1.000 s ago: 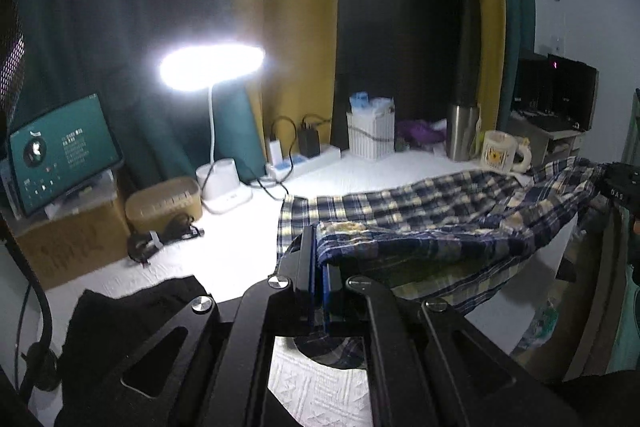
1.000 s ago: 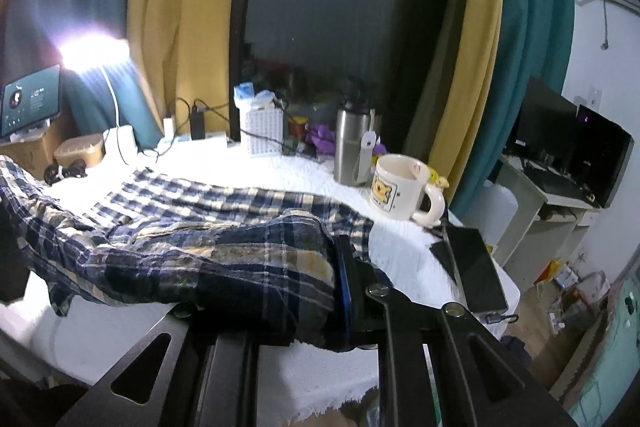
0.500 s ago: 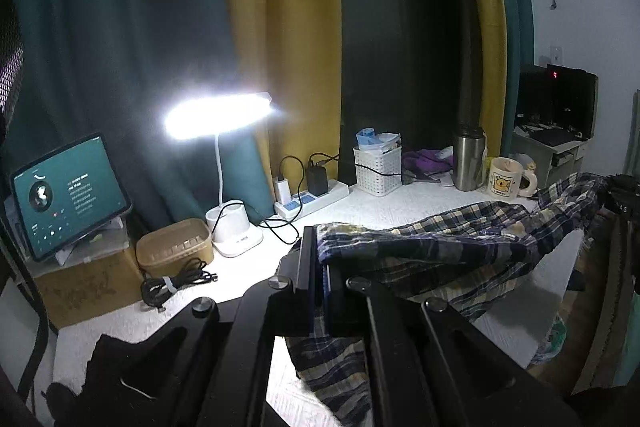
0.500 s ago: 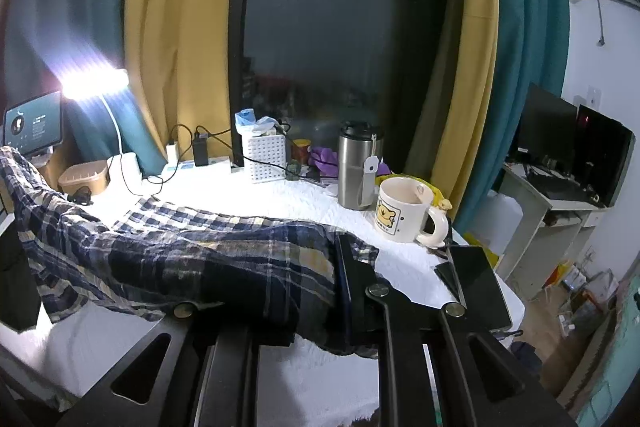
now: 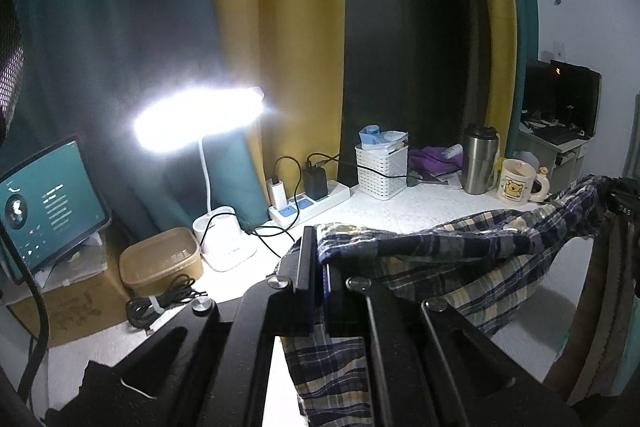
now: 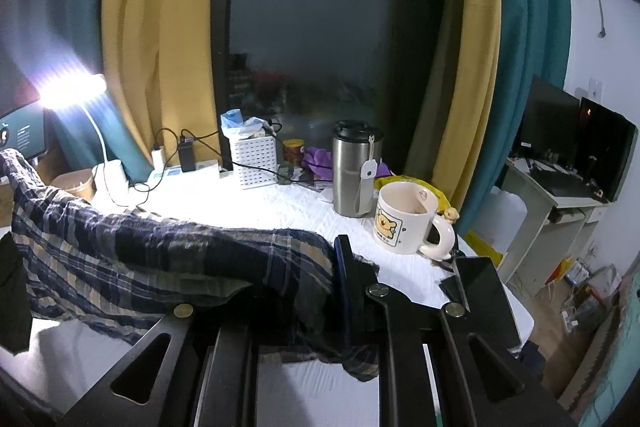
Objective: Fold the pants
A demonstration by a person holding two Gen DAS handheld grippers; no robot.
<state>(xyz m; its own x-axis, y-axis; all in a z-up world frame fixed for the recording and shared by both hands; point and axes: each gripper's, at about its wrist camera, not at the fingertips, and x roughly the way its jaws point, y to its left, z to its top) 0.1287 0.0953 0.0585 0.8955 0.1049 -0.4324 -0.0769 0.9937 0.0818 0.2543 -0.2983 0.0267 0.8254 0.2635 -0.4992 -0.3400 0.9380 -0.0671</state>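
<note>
Both grippers have risen, left gripper and right gripper each clamped on the plaid pants, now hanging above the white table; next they must lay the fold flat.

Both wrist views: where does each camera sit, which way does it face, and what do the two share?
Left wrist: on the left gripper, looking along its fingers across the white table to the lamp and curtains; its shut jaws pinch the plaid pants.
Right wrist: on the right gripper, facing the dark window, mug and steel tumbler; jaws shut on the pants.
Shared: pants hanging between the grippers, lamp, white basket, tumbler, mug.
</note>
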